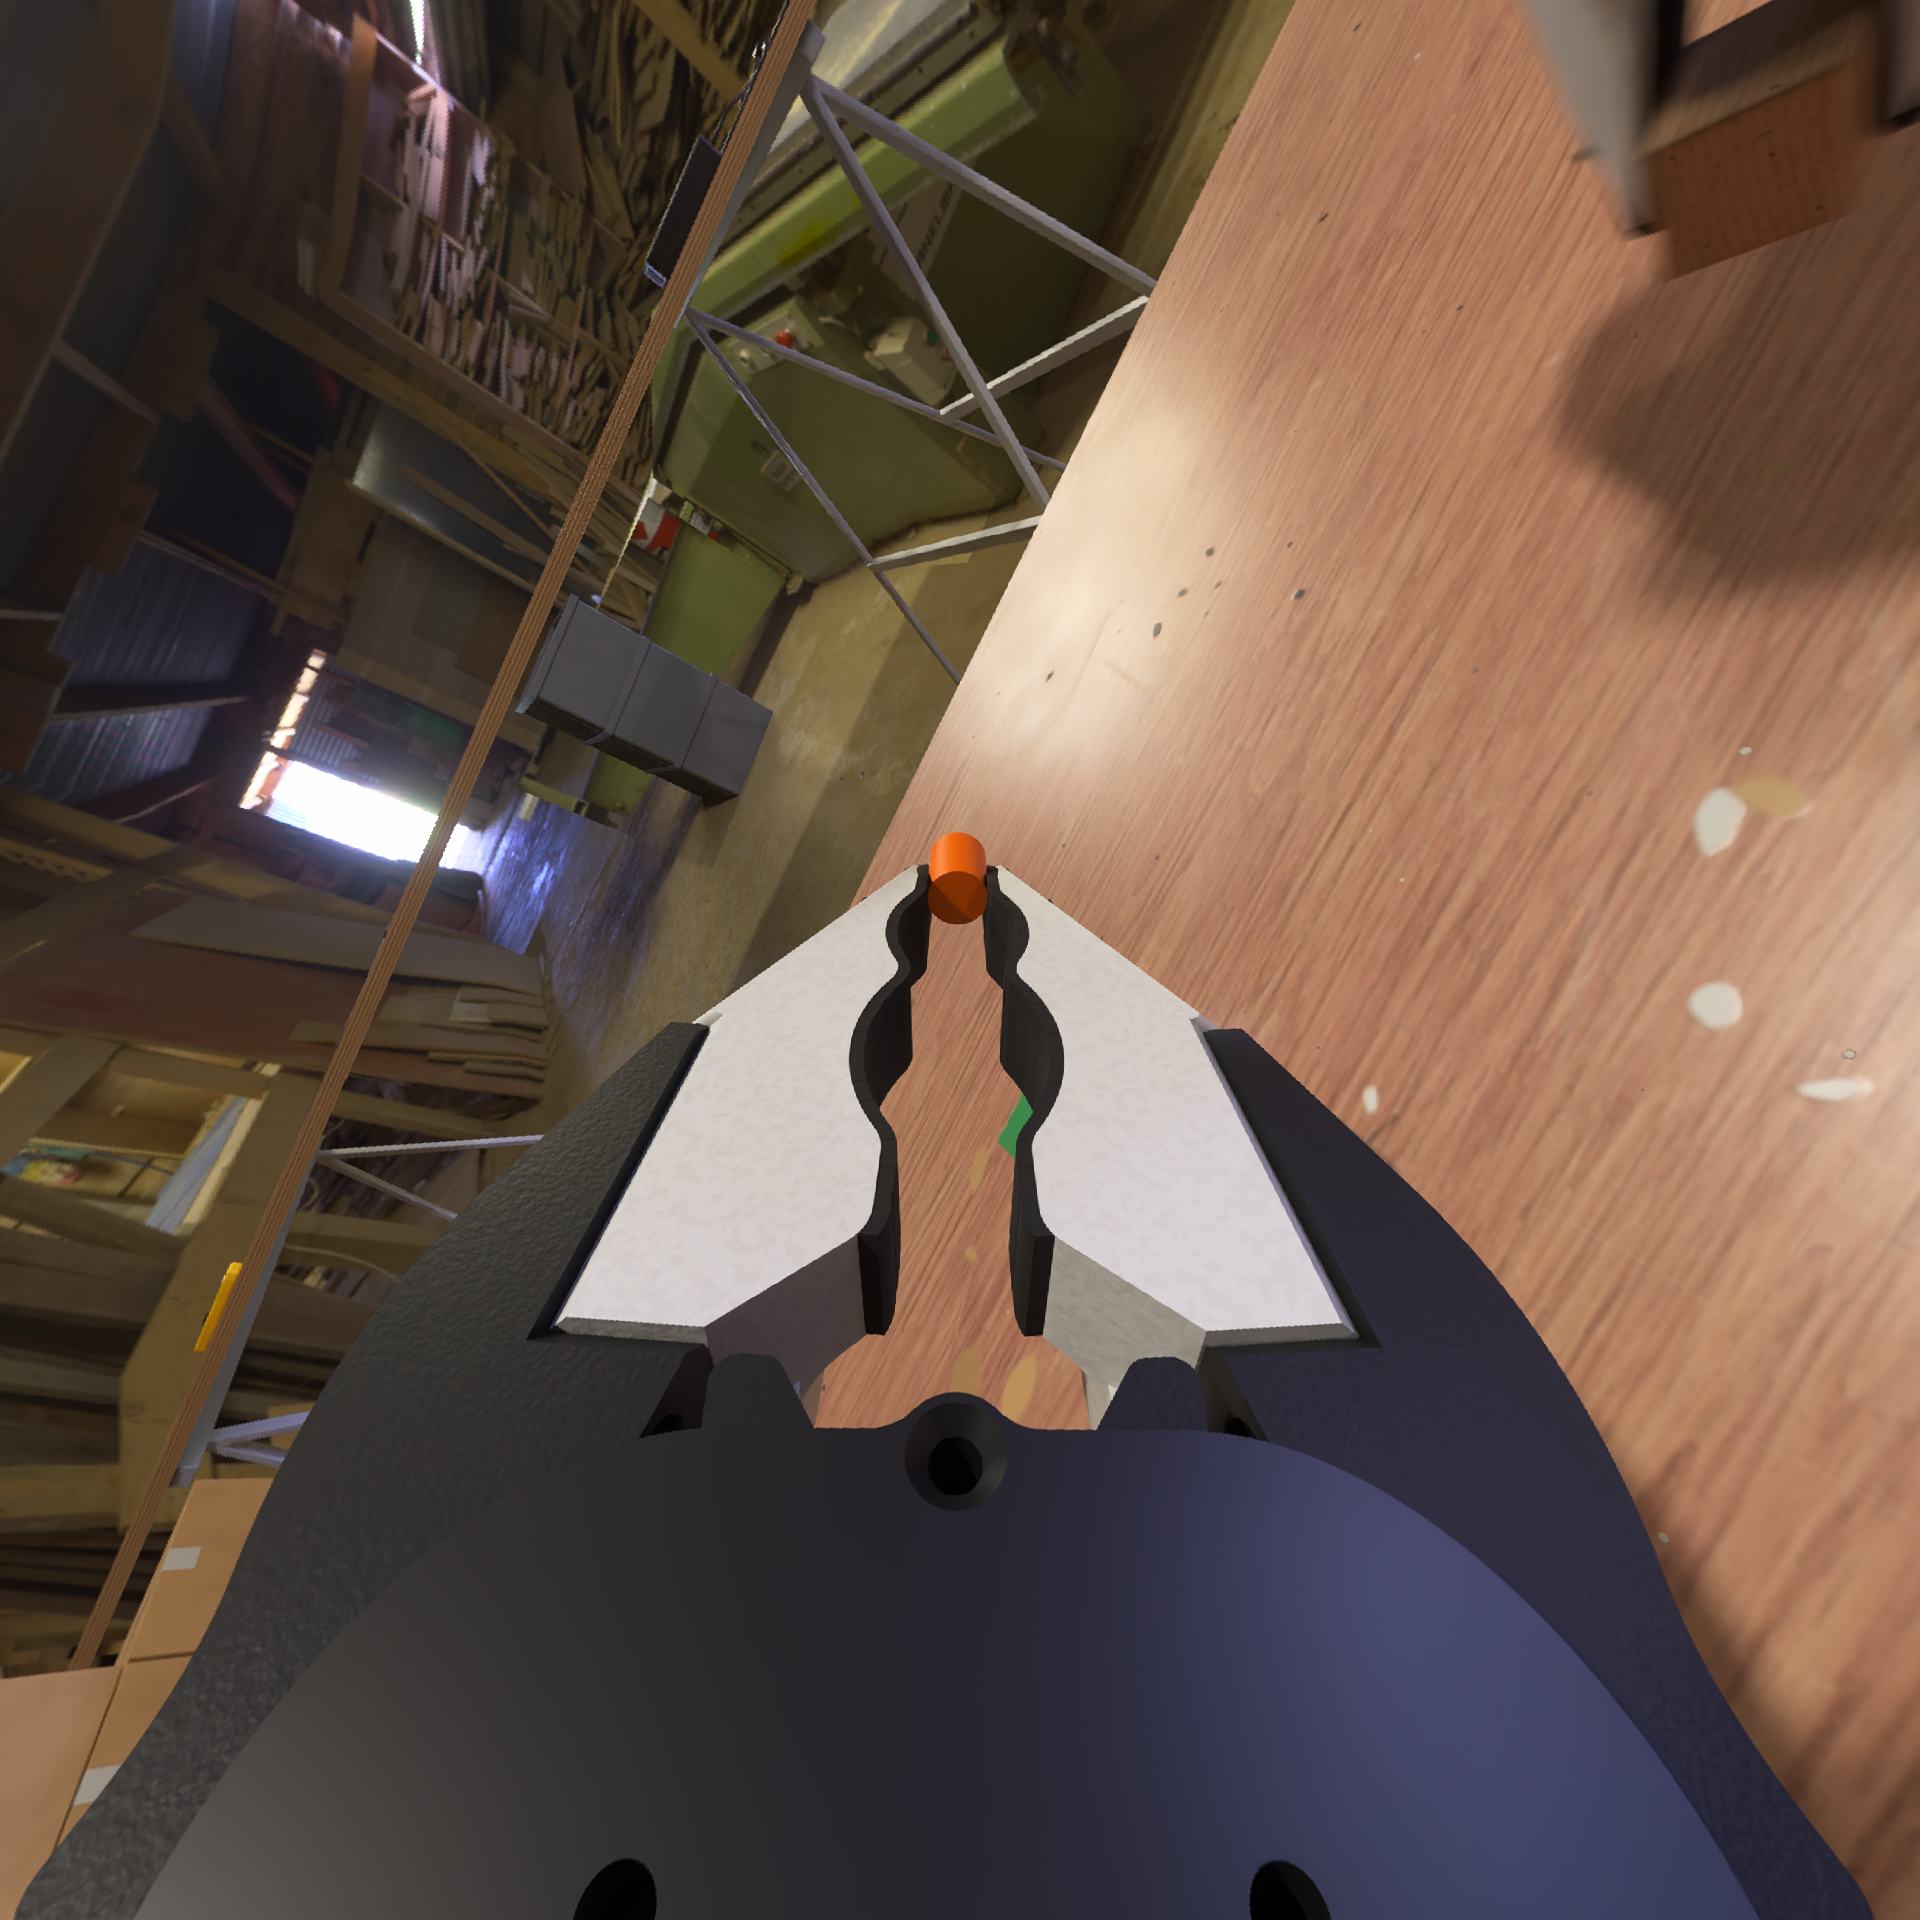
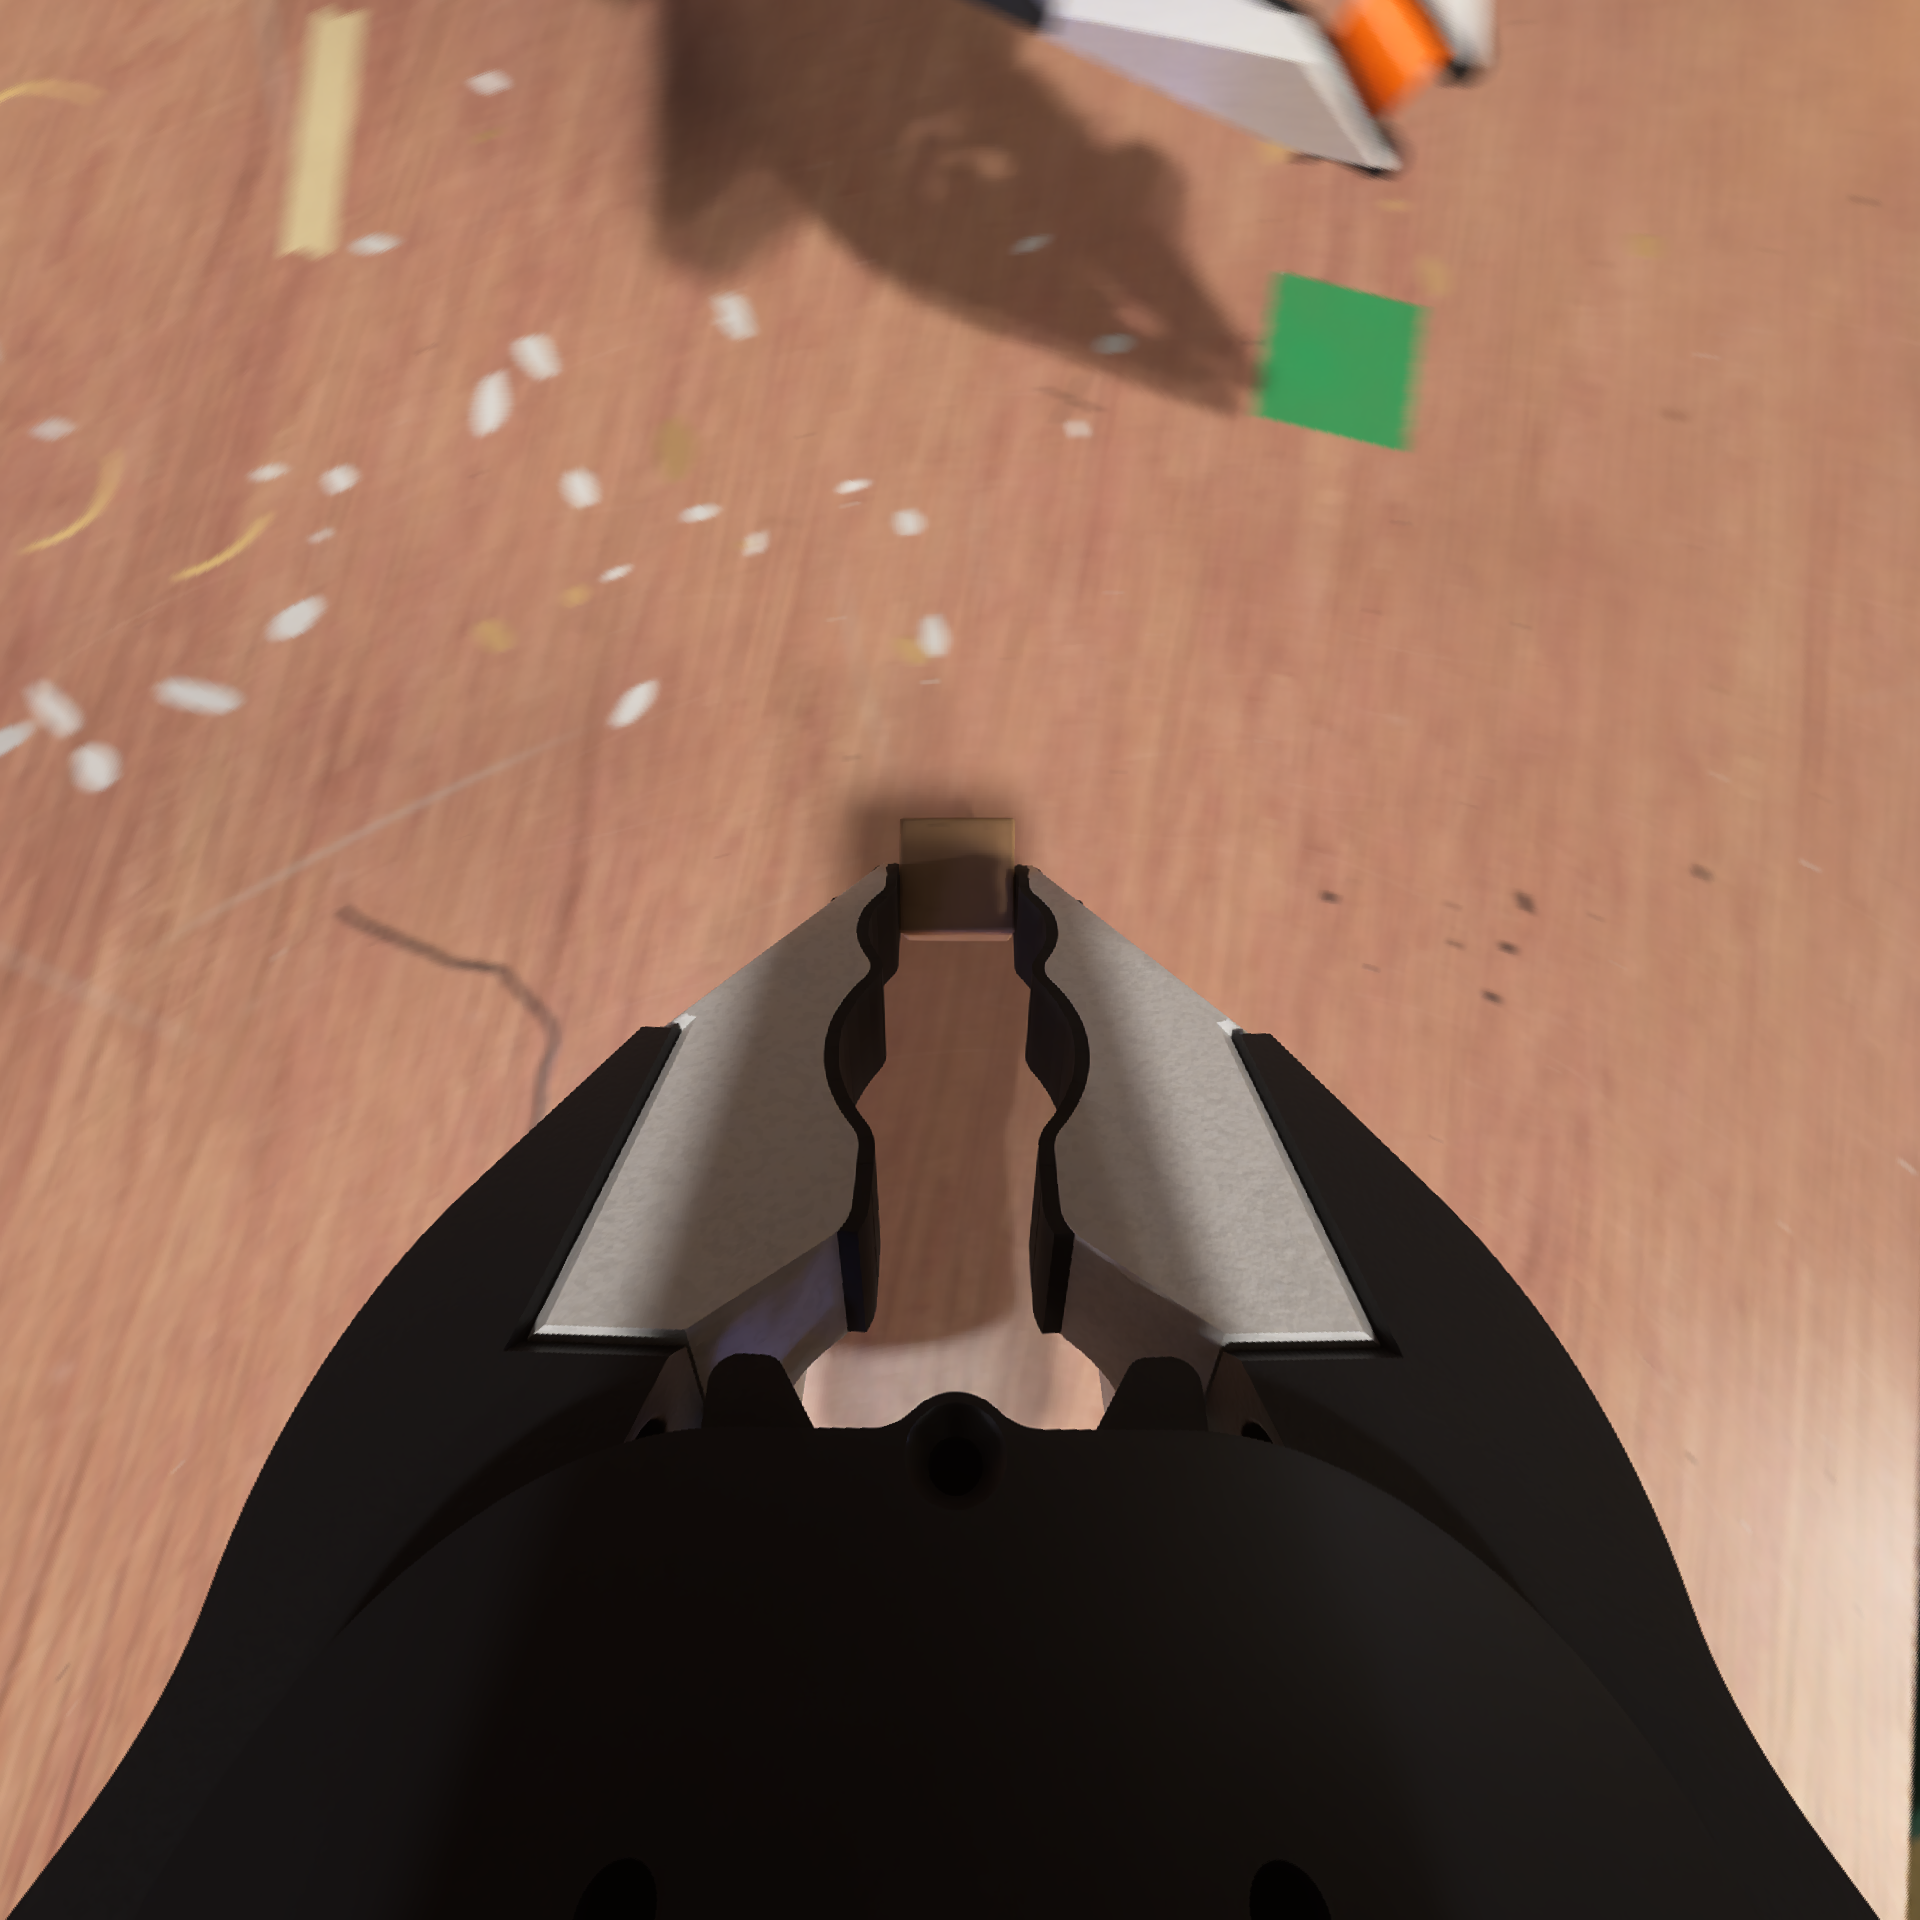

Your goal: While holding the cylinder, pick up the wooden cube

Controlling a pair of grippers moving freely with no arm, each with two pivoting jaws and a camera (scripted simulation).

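Note:
My left gripper [image 1: 956, 883] is shut on a small orange cylinder [image 1: 956, 878], pinched at the very fingertips above the wooden table [image 1: 1403, 831], near its edge. My right gripper [image 2: 956, 883] is shut on the small wooden cube [image 2: 956, 868], held at the fingertips and pointing down at the table; its underside shows, so it seems lifted a little. In the left wrist view the right gripper [image 1: 1756, 94] with the cube [image 1: 1745, 177] is blurred at the top right, with its shadow on the table below. The right wrist view shows the left gripper [image 2: 1392, 62] and cylinder [image 2: 1387, 42] at the top.
A flat green square [image 2: 1340, 358] lies on the table [image 2: 1455, 727] beyond the cube. Pale chips [image 2: 499, 400] and a pale wood strip [image 2: 322, 135] are scattered to the left. The table edge [image 1: 1039, 540] runs just left of the cylinder, with a workshop beyond.

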